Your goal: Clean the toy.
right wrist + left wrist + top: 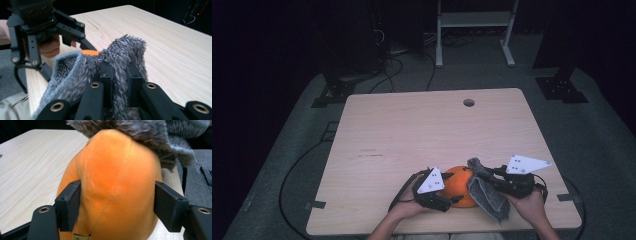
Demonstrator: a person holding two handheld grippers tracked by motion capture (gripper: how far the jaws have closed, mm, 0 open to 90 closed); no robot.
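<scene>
Two soft things sit between my hands near the front edge of the table (412, 125). On the left, my left gripper (451, 201) has its jaws partly closed around the orange plush (460, 184) — in the left gripper view the pads (72, 203) press into its flanks, the plush (117, 182) bulging between them. To the right, the grey fuzzy cloth (488, 195) drapes over the plush's top and hangs down its right side. My right gripper (486, 176) is clamped tight on a fold of that cloth (120, 65). The risk, as I judge it: the plush is squashy, so it could squeeze out of my left gripper if I pull hard on the cloth — or roll off the near edge. The pinched fold could also slip free from the fur.
</scene>
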